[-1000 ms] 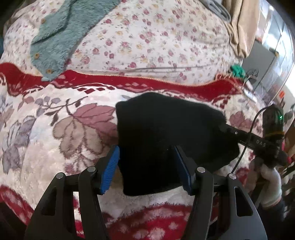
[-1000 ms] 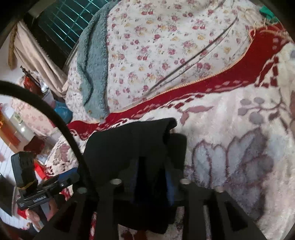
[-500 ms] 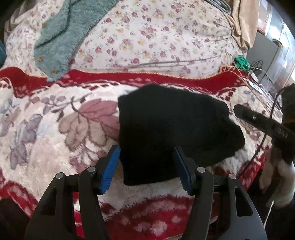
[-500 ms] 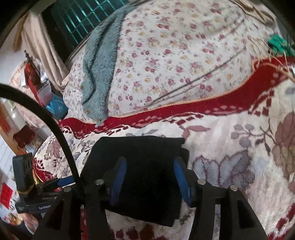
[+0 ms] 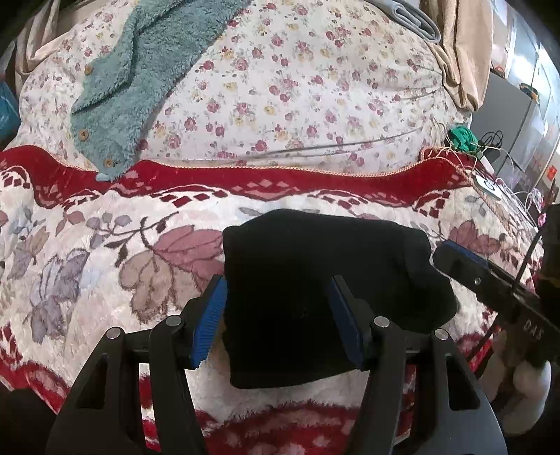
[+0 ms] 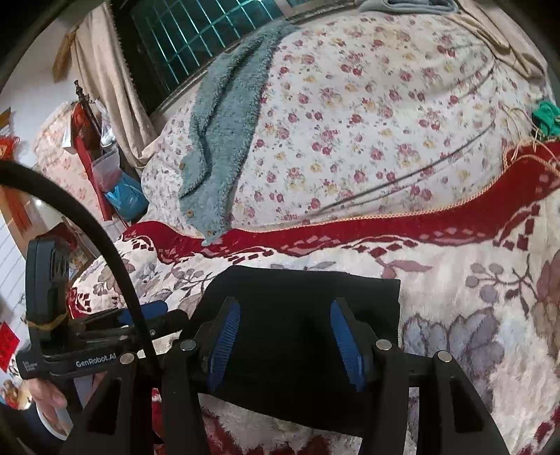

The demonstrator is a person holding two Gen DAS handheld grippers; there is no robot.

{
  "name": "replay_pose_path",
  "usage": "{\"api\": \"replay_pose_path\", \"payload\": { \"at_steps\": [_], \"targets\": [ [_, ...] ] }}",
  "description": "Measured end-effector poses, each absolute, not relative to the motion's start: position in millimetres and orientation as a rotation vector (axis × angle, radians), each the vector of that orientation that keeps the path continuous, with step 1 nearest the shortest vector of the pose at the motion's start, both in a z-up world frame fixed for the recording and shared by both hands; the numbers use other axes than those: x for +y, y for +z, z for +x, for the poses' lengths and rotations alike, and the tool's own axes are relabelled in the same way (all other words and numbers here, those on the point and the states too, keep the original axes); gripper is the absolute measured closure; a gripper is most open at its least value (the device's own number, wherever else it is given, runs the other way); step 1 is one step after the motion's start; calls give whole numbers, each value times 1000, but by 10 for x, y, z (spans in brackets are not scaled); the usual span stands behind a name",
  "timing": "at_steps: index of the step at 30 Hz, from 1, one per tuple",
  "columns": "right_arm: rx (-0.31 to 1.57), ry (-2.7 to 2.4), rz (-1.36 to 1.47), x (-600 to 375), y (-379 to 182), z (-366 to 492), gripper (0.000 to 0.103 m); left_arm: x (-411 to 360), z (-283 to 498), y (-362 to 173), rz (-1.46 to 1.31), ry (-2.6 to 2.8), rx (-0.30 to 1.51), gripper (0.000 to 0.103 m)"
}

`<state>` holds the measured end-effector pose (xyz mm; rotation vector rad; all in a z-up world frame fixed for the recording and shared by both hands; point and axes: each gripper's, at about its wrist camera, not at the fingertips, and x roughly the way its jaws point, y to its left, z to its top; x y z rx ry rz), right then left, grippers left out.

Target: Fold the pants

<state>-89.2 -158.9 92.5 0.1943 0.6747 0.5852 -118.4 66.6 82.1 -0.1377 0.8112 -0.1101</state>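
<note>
The black pants [image 5: 315, 252] lie folded into a compact rectangle on the red and cream flowered blanket [image 5: 105, 252]. My left gripper [image 5: 278, 283] hovers open over their near left part, its blue pads clear of the cloth. In the right wrist view the same pants [image 6: 367, 301] lie flat, and my right gripper [image 6: 284, 304] stands open above them with nothing pinched. The right gripper's finger [image 5: 455, 259] shows at the pants' right end, held by a hand. The left gripper's blue pad [image 6: 147, 311] shows at their left end.
A teal fluffy garment [image 5: 140, 70] lies on the floral quilt [image 5: 297, 87] behind the blanket. A green bundle [image 5: 462, 136] and cables sit at the bed's right edge. A barred window [image 6: 196, 31] and a beige curtain [image 6: 101, 70] stand beyond the bed.
My right gripper let go of the pants fold, opened and drew back upward; the fold now lies flat. The left gripper rose slightly and stayed open.
</note>
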Motion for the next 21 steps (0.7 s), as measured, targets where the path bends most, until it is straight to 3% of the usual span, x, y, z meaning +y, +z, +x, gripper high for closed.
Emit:
{"api": "replay_pose_path", "payload": {
  "at_steps": [13, 16, 21],
  "targets": [
    [718, 532, 213, -1705, 772, -840, 49, 741, -1153, 753, -183, -112, 824, 44],
    [762, 491, 234, -1823, 675, -743, 35, 859, -1121, 691, -236, -136, 840, 44],
    [843, 460, 306, -2008, 431, -562, 34, 1022, -996, 500, -317, -182, 877, 44]
  ]
}}
